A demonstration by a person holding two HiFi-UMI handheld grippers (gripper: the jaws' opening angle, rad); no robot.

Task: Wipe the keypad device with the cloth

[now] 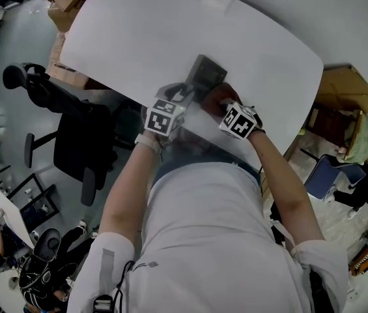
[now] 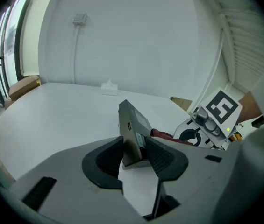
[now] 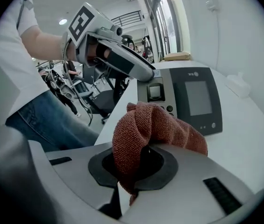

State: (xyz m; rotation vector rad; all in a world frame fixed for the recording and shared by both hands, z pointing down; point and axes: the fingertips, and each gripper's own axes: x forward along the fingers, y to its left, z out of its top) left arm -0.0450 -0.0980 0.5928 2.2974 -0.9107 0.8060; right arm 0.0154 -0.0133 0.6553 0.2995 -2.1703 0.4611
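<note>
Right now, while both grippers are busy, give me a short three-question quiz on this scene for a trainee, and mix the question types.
1. True or false: the right gripper is shut on the cloth.
2. Multiple choice: what is clamped between the jaws of the left gripper?
A. the keypad device
B. a coffee mug
C. a spray bottle
3. Short answer: what colour is the cloth?

Key: 1 true; 2 A; 3 reddish-brown.
</note>
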